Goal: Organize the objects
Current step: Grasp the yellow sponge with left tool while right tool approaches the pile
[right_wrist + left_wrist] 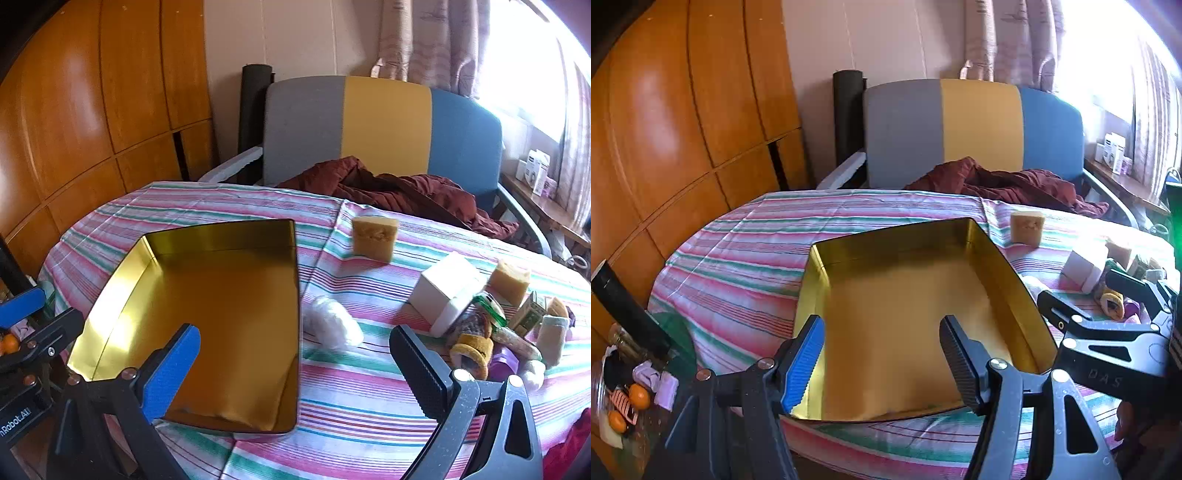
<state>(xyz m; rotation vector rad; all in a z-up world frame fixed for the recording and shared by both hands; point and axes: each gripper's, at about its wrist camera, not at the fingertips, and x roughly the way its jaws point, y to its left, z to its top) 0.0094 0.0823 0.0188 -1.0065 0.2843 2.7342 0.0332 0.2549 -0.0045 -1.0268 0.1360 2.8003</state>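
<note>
An empty gold metal tin lies open on the striped tablecloth; it also shows in the right wrist view. My left gripper is open and empty above the tin's near end. My right gripper is open and empty over the tin's right edge; it shows in the left wrist view. A white wad lies just right of the tin. A tan sponge block stands further back. A white box, another sponge block and several small items are piled at the right.
A grey, yellow and blue chair with a dark red cloth stands behind the table. Wooden cabinets line the left. A side table with oranges sits low left. A shelf with boxes is at the far right.
</note>
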